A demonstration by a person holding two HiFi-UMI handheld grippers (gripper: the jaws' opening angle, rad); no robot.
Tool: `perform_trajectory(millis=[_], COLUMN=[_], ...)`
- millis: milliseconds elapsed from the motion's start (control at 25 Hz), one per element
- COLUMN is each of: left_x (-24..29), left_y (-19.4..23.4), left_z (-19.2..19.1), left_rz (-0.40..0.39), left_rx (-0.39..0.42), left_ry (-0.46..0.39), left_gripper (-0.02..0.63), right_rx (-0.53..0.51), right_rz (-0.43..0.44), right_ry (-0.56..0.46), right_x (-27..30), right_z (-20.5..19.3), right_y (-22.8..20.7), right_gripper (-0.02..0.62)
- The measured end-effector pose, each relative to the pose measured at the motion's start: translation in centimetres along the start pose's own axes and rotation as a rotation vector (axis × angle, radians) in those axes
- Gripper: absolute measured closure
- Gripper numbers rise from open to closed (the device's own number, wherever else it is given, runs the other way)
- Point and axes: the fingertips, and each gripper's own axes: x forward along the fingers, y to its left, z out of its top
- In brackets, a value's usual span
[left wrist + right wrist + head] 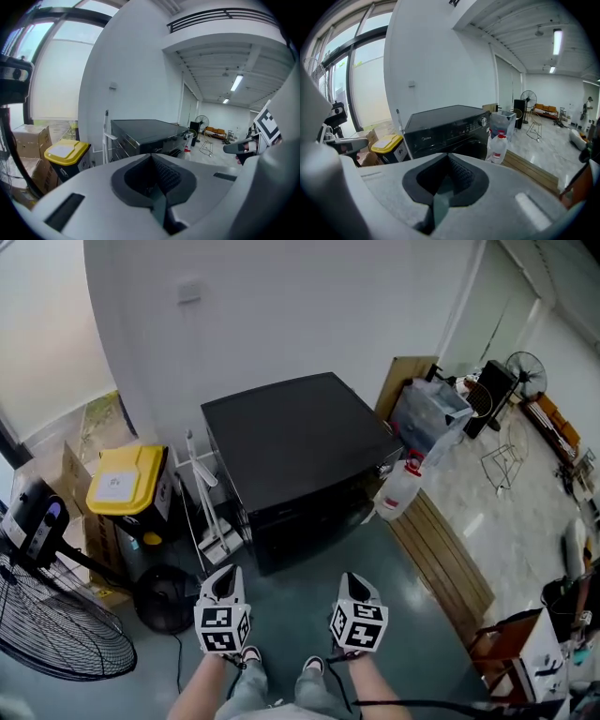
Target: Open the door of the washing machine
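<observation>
**Both grippers held forward, closed, short of the washing machine**

In the head view the person's forearms reach up from the bottom edge, side by side. The left gripper sits lower centre-left and the right gripper lower centre-right. Both point ahead and somewhat downward. Each gripper view shows its jaws pressed together with nothing between them. The black washing machine stands mid-frame against the white wall, apart from both tools. Its door sits shut on the front face.
</observation>
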Motion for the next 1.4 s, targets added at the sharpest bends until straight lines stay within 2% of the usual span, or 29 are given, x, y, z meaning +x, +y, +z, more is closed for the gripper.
perform_trajectory(millis=[320,600,1120,1400], left_x=[2.4,5.5,13.2,14.8], left_y=[2.3,5.0,9.6,10.2], left_z=[-3.4,-7.6,-17.4,-19.6], left_rz=[0.059,0.101,0.16,0.174], left_rx=[-0.079,-0.047,-0.037,-0.041], left_ry=[0.001,0.024,0.009,0.018], left_gripper=[0.601,0.601,0.601,0.601], right_rx=[0.006,0.0,0.026,0.047], right_rz=[0.021,0.066,0.081,0.076], right_ry=[0.063,0.11,0.133,0.146], right_x=[4.3,10.5,20.7,22.6], right_z=[-3.6,-8.4,-17.7,-19.4], right_y=[0.3,1.2,0.6,0.2], right_gripper=[0.591,0.591,0.591,0.591])
